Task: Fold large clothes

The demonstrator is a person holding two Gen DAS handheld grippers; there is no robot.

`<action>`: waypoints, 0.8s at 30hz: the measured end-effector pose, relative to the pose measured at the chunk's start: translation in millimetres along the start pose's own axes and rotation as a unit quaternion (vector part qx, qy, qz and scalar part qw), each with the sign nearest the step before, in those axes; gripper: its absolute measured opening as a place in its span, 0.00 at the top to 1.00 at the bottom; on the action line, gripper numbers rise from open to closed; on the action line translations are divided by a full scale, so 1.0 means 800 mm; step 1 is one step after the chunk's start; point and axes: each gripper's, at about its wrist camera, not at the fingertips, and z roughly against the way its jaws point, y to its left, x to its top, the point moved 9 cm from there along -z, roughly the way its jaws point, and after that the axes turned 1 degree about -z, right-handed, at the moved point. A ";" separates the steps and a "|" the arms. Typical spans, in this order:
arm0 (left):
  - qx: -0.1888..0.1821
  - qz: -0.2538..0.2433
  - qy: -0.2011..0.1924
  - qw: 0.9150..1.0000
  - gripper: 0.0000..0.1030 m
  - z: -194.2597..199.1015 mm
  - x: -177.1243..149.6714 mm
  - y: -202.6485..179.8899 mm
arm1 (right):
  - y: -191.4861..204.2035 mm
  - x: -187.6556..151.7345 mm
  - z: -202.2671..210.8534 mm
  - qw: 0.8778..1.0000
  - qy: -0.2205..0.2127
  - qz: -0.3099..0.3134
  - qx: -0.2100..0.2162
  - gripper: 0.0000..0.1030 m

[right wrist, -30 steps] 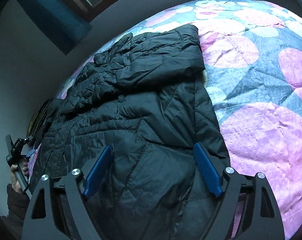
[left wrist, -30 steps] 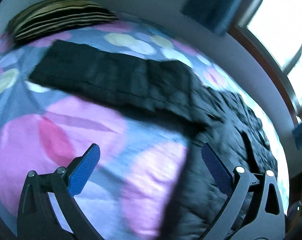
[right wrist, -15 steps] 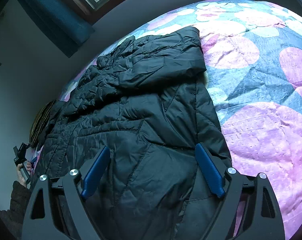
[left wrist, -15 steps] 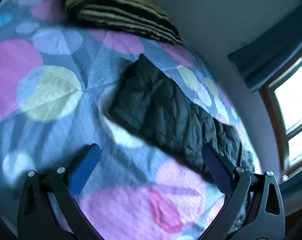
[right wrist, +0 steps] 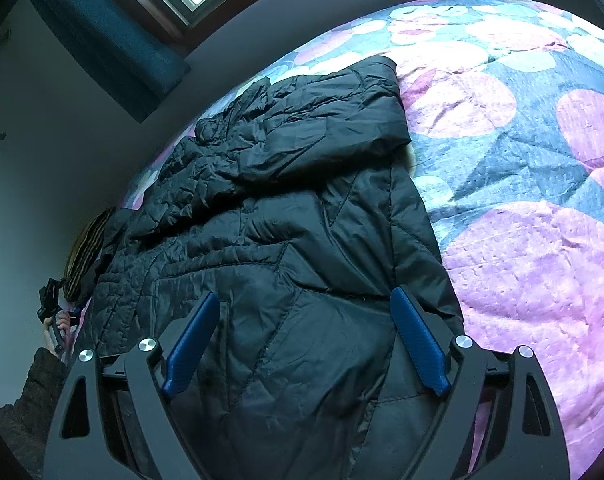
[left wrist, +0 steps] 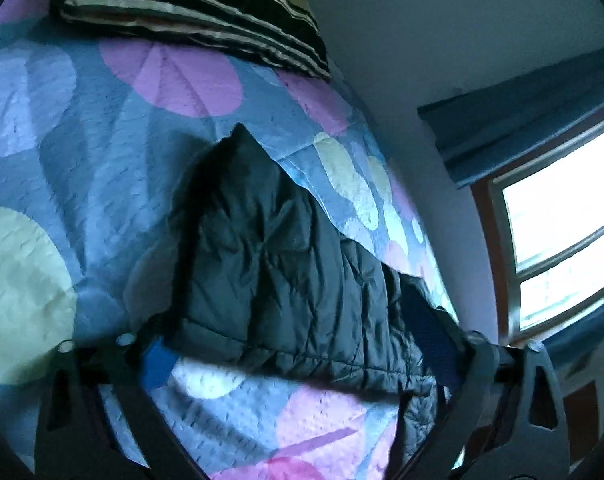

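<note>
Jacket: black puffer jacket (right wrist: 286, 216) is lying along the bed (right wrist: 542, 280), near its window-side edge.
Sleeve: its long axis is running away from the left gripper (left wrist: 298, 356), toward the pillow (left wrist: 190, 4).
Left gripper: jaws are gaping wide, holding nothing, nearest the sleeve.
Right gripper (right wrist: 306, 344): also gaping wide and empty, hovering over the jacket body.

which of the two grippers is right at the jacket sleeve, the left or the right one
The left gripper: its open fingers straddle the sleeve stretched toward the striped pillow. The right gripper, also open, hangs over the jacket body instead.
</note>
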 end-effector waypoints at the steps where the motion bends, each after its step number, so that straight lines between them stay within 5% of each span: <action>1: 0.006 0.008 0.000 1.000 0.32 -0.001 0.001 0.006 | -0.001 0.001 0.000 1.000 0.001 0.001 0.000 0.16; 9: 0.048 0.021 0.003 0.999 0.88 -0.008 -0.004 0.028 | -0.001 0.002 0.001 1.000 0.000 0.002 -0.003 0.16; 17: 0.085 -0.017 -0.065 0.994 0.93 0.039 0.005 -0.020 | -0.001 0.001 0.000 1.000 0.000 0.004 -0.006 0.16; 24: 0.077 -0.136 -0.109 0.982 0.93 0.074 -0.005 -0.170 | -0.001 0.001 0.000 1.000 0.000 0.005 -0.008 0.16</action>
